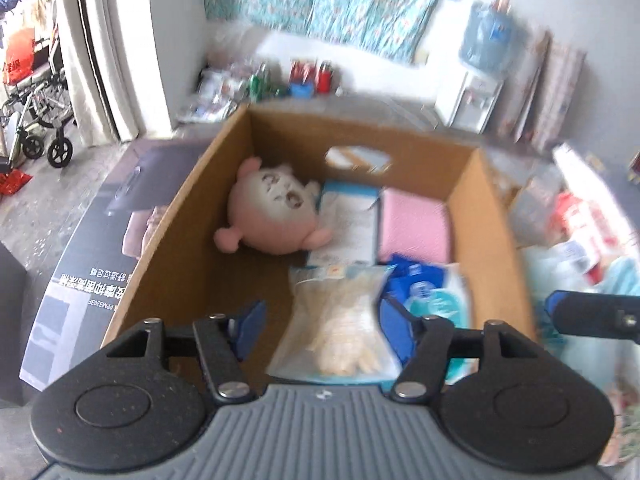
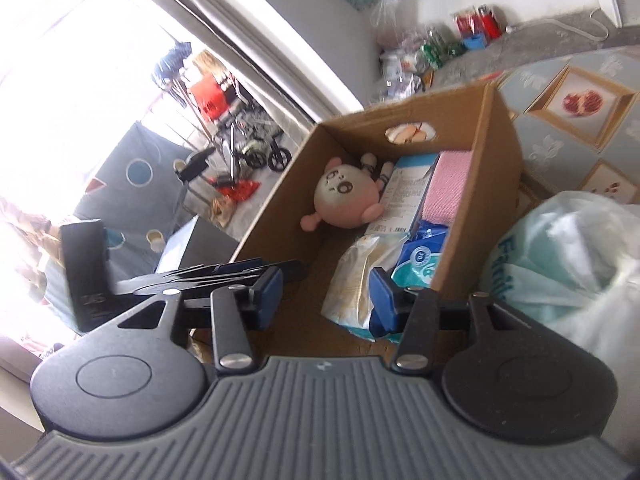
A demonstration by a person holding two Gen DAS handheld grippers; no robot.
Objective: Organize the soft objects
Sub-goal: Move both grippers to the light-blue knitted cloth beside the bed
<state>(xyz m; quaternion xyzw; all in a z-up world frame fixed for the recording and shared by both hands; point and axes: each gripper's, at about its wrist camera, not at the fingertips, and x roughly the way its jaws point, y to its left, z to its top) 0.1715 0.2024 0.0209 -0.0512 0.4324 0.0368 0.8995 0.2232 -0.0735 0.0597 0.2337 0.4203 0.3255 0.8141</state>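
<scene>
**Overhead, both grippers empty above the box**

Clearly the cardboard box [image 1: 188,240] stood open-topped, with soft goods already lying inside. At the box's far left, around 11 o'clock from the left gripper [image 1: 324,320], lay a pink plush toy [image 1: 272,212], face up. Beside it, toward 12 o'clock, lay a white-and-blue flat packet [image 1: 348,220], and a pink folded cloth [image 1: 414,224] touched the right wall at 1 o'clock. Nearest the jaws sat a clear bag of pale contents [image 1: 340,320], with a blue-and-teal tissue pack [image 1: 432,296] just beside it at 2 o'clock.

Left gripper: jaws parted, released, nothing between the pads, hovering over the clear bag. Right gripper [image 2: 326,296]: likewise parted and empty, over the box's near end. A white plastic bag [image 2: 560,264] bulged outside the box, at 3 o'clock in the right wrist view.
</scene>
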